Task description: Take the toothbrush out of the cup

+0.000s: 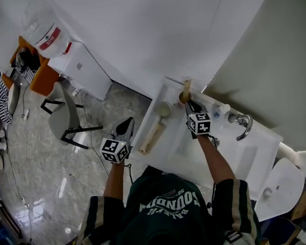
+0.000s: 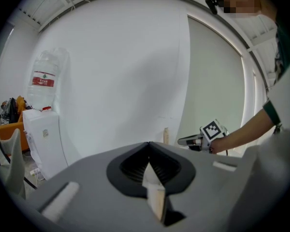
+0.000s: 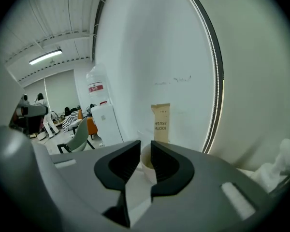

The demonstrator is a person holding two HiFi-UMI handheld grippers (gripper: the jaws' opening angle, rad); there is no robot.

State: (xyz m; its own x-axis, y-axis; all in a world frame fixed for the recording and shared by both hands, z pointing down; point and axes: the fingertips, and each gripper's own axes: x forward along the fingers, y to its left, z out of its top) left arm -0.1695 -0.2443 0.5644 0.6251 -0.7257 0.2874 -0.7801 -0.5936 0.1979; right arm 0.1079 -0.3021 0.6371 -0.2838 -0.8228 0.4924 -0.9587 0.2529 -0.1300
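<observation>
While the left gripper [image 1: 127, 122] hangs shut, the right gripper [image 3: 145, 146] — barely parted — fronts the cup [image 3: 146, 167].

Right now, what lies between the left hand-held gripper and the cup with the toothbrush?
In the head view, a pale tube and a small round dish lie on the white counter between the left hand-held gripper and the cup.

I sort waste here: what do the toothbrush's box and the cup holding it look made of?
Toothbrush box: likely unbleached cardboard, matte brown with dark print. Cup: smooth, opaque cream; ceramic or plastic, can't tell.
</observation>
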